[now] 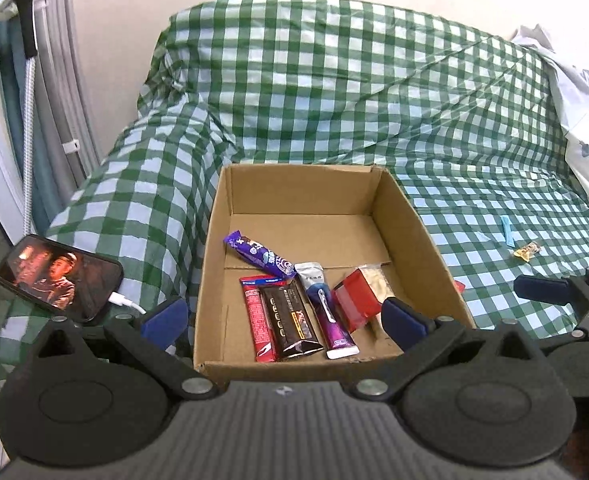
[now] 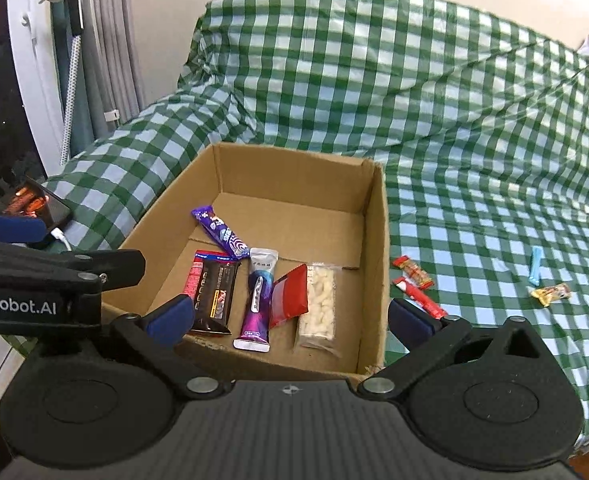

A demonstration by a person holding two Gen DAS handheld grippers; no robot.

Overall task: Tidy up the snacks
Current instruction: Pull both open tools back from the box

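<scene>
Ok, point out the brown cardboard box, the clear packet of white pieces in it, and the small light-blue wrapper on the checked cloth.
Brown cardboard box (image 2: 376,248): right wrist view, right wall.
Clear packet of white pieces (image 2: 321,302): right wrist view, middle.
Light-blue wrapper (image 2: 535,266): right wrist view, middle.

"enRobot.AI" in white on the left gripper (image 2: 10,229), snack wrappers unreadable

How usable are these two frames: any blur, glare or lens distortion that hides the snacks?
Left wrist view: sharp and evenly lit; fisheye bending and dark corners at the edges; the cardboard box hides most of the snacks beside it. Right wrist view: equally sharp, the checked cloth shows mild sheen, and the wrappers in the box stay readable; the phone at the left edge is small and dim.
</scene>
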